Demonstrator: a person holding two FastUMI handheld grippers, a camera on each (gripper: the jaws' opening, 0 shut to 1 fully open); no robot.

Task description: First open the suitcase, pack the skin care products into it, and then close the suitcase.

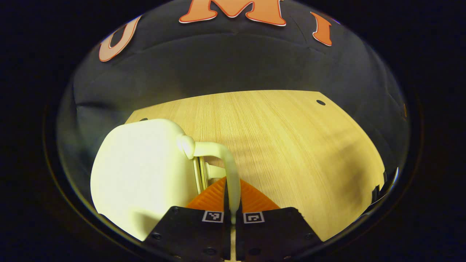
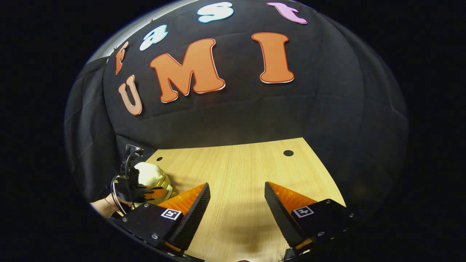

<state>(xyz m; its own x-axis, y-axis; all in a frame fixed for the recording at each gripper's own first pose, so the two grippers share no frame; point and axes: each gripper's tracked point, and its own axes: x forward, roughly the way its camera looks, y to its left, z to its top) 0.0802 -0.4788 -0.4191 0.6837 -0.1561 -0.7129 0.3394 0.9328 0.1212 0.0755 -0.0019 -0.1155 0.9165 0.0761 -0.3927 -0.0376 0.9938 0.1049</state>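
Note:
A small cream suitcase (image 1: 142, 171) stands on the wooden table (image 1: 291, 145) at the left of the left gripper view, its two shells together along a gold seam. Its curved cream handle (image 1: 222, 151) runs down between my left gripper's fingers, and the left gripper (image 1: 233, 191) is shut on that handle. In the right gripper view the suitcase (image 2: 154, 176) sits far left on the table (image 2: 236, 171), with the left gripper (image 2: 136, 191) and the hand (image 2: 103, 207) holding it against it. My right gripper (image 2: 236, 205) is open over bare tabletop, nothing between its fingers.
The black cloth wall (image 2: 236, 120) closes off the table's far edge and both sides. Small round holes (image 1: 320, 102) (image 2: 288, 153) mark the table's far corners. Bare wood stretches right of the suitcase.

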